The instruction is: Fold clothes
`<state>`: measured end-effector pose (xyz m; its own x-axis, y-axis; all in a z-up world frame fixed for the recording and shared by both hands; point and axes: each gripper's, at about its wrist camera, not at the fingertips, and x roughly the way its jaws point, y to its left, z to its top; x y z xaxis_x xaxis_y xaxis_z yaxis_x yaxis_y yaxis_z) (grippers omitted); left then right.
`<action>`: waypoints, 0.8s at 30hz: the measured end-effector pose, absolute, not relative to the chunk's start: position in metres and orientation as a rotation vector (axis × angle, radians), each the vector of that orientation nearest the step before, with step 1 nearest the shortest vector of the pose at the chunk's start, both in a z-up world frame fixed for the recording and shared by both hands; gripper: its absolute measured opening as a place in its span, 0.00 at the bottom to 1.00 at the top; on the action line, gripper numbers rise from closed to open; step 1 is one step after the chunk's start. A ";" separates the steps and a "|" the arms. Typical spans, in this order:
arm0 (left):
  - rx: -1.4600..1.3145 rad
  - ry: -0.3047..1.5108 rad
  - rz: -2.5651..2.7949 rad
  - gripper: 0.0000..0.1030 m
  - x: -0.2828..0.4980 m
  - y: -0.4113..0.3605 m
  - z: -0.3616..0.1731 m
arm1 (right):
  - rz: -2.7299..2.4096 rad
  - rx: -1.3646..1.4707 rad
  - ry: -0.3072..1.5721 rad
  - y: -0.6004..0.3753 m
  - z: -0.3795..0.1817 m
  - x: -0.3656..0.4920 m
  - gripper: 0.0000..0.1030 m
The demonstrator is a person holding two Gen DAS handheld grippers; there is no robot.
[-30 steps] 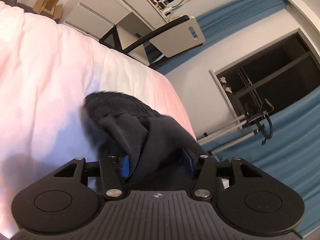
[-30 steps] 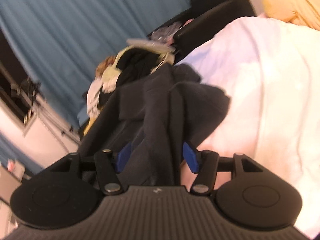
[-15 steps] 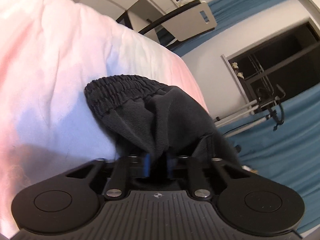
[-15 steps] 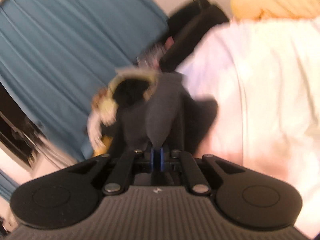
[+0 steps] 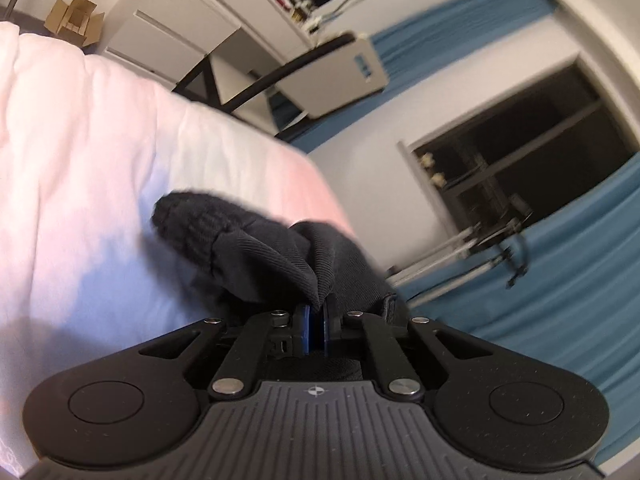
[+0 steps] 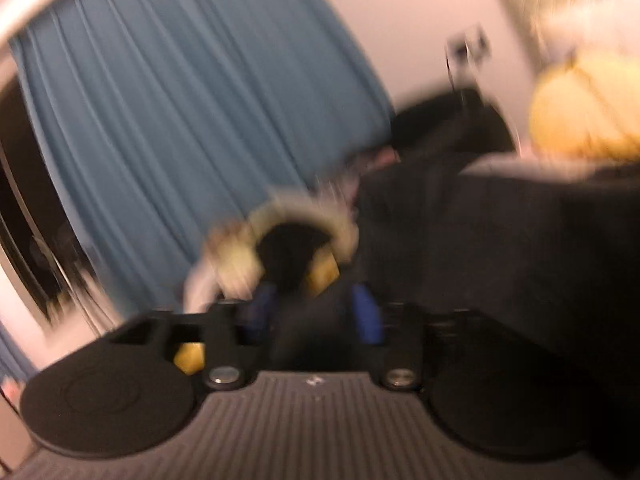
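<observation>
The left gripper (image 5: 316,326) has its blue pads pressed together on a fold of the dark garment (image 5: 256,256), which bunches just above the jaws in the lower middle of the left wrist view and trails a ribbed cuff or waistband out over the white bedding (image 5: 80,152) at left. The right gripper (image 6: 314,316) shows its blue pads spread; the jaws have just been opening, and dark cloth sits between them, though the blur hides whether either pad presses on it. Beyond them, in the centre of the right wrist view, lies a smeared heap of pale and yellow clothes (image 6: 280,240), with more dark fabric filling the right of the frame and a blue curtain (image 6: 180,120) across the upper left. The likely trouble is one-sided: with only the left corner pinched, the free end could sag and drag across the bed, spoiling any crease. The right jaws, closing again in such blur, might catch a piece from the heap instead of the garment's edge.
</observation>
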<state>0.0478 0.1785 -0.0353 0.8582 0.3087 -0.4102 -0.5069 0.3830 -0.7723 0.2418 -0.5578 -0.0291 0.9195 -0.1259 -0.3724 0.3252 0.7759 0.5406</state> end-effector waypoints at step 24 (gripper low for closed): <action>-1.284 0.283 0.609 0.52 0.006 0.191 -0.058 | -0.637 1.248 0.556 -0.636 -0.115 0.114 0.79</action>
<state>0.0061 0.1906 -0.0576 0.8114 0.2651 -0.5209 -0.5691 0.1548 -0.8076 0.1139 -0.6365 -0.1149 0.7053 -0.1360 -0.6958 0.7078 0.1903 0.6803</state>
